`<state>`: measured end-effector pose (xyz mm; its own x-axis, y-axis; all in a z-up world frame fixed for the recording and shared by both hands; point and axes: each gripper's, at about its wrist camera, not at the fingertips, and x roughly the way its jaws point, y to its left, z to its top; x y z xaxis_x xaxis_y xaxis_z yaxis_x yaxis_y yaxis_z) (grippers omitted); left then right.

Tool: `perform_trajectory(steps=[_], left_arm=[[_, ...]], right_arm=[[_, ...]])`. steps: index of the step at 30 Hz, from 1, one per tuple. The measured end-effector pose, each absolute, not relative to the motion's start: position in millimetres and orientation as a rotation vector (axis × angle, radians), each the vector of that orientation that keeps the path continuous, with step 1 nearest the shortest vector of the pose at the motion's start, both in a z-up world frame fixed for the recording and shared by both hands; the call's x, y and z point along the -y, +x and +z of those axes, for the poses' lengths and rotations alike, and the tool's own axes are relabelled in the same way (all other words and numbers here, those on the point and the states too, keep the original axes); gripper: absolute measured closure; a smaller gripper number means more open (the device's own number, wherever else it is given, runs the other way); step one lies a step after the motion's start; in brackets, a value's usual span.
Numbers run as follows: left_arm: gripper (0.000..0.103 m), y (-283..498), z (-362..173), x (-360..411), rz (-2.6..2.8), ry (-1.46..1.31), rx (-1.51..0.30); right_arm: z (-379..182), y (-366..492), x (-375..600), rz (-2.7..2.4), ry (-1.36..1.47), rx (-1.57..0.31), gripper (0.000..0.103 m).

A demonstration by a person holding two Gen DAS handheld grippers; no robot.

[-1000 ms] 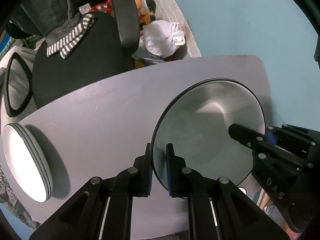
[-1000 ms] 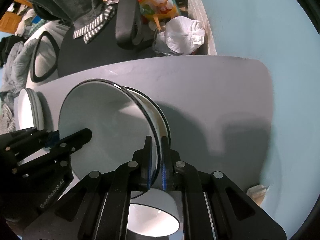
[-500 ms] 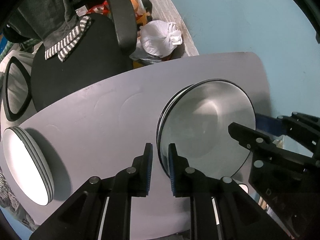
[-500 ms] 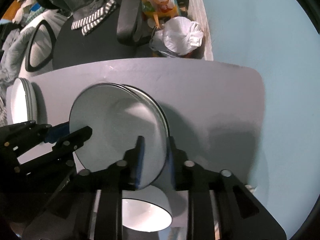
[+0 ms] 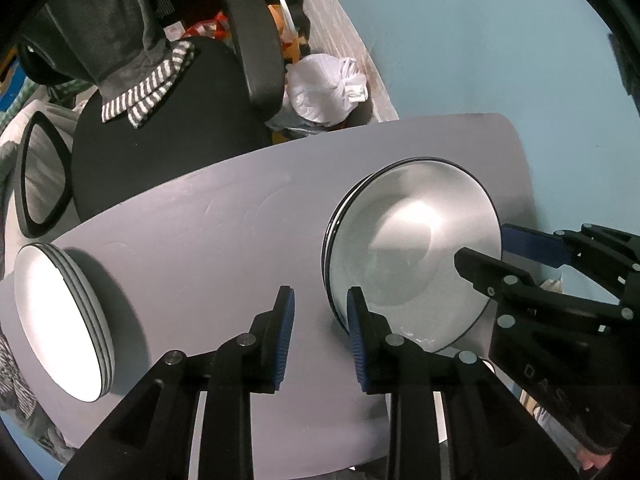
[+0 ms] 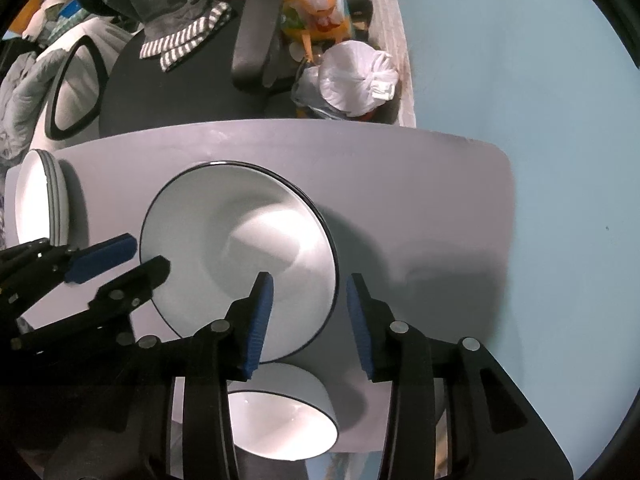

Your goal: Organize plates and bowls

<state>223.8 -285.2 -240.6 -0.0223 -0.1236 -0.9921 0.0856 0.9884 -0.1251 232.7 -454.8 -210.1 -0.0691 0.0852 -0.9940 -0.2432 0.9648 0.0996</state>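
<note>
A grey desk [image 5: 224, 248] with rounded corners carries the crockery. Near its right edge, as the left wrist view shows it, a stack of white plates [image 5: 416, 256] with thin black rims lies flat; at least two rims show at the stack's left side. The left gripper [image 5: 320, 336] points down at the near-left rim of this stack. Its jaws are opening: the blue pads stand apart, the rim lies about at the right pad, and whether that pad still touches it cannot be told. The right gripper [image 6: 308, 316] hangs over the stack's opposite rim. Its jaws are also opening, with one pad over the top plate's face and the other outside the rim, straddling the edge with a clear gap on both sides, so nothing is pinched.

A second stack of white plates [image 5: 60, 320] lies at the desk's far left edge, well apart from the first. A white bowl [image 6: 280, 416] with a dark rim sits at the desk's near edge, just beside the main stack and below the right gripper.

Behind the desk stand a black office chair [image 5: 168, 136] and a tied white plastic bag [image 5: 328, 88].
</note>
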Motion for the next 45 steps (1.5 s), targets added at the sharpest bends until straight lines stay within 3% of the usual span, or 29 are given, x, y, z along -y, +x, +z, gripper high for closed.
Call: perform_trajectory(steps=[3,6,11,16,45], left_arm=[[0.073,219,-235,284,-0.160,-0.020,-1.569],[0.059,213,-227,283,-0.158,-0.023,-1.543],[0.057,200,-215,287,-0.176,0.007,-1.512],[0.049,188,-207,289,-0.189,0.029,-1.495],[0.046,137,-190,294,-0.303,0.009,-1.494]], right_arm=[[-207,229,458,0.259,-0.109,-1.612,0.063],[-200,225,462,0.246,-0.093,-1.595,0.061],[-185,217,469,0.224,-0.084,-1.550,0.049],[-173,209,473,0.221,-0.075,-1.523,0.048],[-141,145,502,0.157,0.012,-1.464,0.042]])
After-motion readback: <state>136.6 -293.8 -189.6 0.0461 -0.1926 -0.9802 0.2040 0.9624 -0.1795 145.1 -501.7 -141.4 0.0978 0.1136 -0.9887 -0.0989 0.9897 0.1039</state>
